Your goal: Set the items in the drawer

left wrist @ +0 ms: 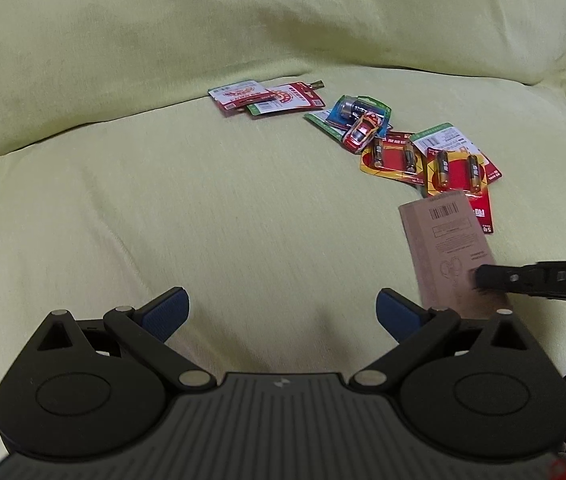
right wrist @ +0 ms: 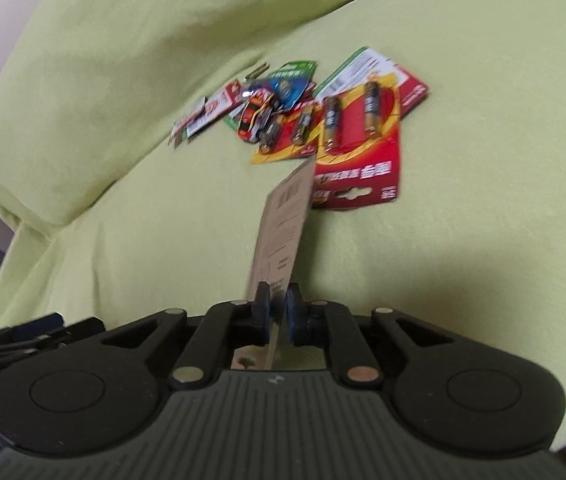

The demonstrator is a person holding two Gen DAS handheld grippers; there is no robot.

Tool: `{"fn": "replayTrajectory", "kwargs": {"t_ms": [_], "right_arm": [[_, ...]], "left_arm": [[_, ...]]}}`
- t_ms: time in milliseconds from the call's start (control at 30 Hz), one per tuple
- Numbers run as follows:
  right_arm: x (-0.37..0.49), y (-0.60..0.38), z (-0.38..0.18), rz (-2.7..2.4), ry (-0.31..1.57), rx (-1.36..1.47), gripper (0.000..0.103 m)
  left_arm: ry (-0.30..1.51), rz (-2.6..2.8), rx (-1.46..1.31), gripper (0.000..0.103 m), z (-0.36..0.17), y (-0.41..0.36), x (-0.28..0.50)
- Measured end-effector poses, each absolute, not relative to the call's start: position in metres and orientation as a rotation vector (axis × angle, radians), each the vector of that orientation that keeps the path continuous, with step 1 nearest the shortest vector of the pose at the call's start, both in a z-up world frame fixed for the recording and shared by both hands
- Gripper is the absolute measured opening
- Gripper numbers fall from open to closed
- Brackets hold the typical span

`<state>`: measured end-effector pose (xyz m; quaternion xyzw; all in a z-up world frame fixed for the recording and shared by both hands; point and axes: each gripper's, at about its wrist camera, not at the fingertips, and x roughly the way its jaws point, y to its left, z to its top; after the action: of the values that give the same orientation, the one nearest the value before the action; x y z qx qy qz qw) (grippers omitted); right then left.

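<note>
The right hand-held gripper is clamped on the near end of a flat brown kraft-cardboard packet, its blue ribbed pads pinching the thin card edge-on, so the packet juts forward, tilted, above the pale green fabric sofa seat. The step in hand looks like carrying this packet off to the drawer, which neither view shows. Because the card is thin and stiff and held only at one end, it would likely pivot between the pads if swung fast; a steady, level carry with a firm pinch suits it.

The left hand-held gripper hangs spread wide and empty over bare seat, beside the packet's near end, free to work the drawer.

Just beyond the packet's far end lies a glossy red-and-yellow blister card holding two gold cylindrical batteries. Beside that card is a second, similar battery card. Past them, a small red plastic toy car rests on a blue-and-green blister pack. Farthest from the packet lie flat red-and-white printed cards, overlapping, near the soft rounded backrest.
</note>
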<state>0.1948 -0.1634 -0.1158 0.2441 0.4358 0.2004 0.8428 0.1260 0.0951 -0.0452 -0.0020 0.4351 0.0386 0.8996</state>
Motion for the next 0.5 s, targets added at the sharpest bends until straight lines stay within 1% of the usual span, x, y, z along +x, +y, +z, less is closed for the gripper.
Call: {"fn": "replayTrajectory", "kwargs": {"t_ms": [67, 233, 267, 367, 400, 433, 500], "right_arm": [[0.193, -0.151, -0.109, 0.418, 0.884, 0.425, 0.008], [0.171, -0.107, -0.071, 0.479, 0.720, -0.062, 0.007], [0.166, -0.099, -0.067, 0.525, 0.712, -0.111, 0.007], [0.156, -0.088, -0.065, 0.655, 0.728, -0.091, 0.007], [0.154, -0.087, -0.067, 0.678, 0.742, -0.060, 0.012], [0.153, -0.087, -0.069, 0.683, 0.761, -0.026, 0.019], [0.152, -0.091, -0.074, 0.677, 0.784, 0.048, 0.024]], "left_arm": [[0.901, 0.090, -0.004, 0.101, -0.045, 0.097, 0.126], [0.898, 0.113, -0.006, 0.101, -0.044, 0.104, 0.125], [0.897, 0.116, -0.007, 0.101, -0.043, 0.106, 0.125], [0.884, 0.123, -0.012, 0.101, -0.039, 0.109, 0.122], [0.879, 0.127, -0.014, 0.101, -0.037, 0.111, 0.120], [0.875, 0.130, -0.015, 0.101, -0.036, 0.112, 0.119], [0.872, 0.140, -0.018, 0.101, -0.034, 0.116, 0.116]]}}
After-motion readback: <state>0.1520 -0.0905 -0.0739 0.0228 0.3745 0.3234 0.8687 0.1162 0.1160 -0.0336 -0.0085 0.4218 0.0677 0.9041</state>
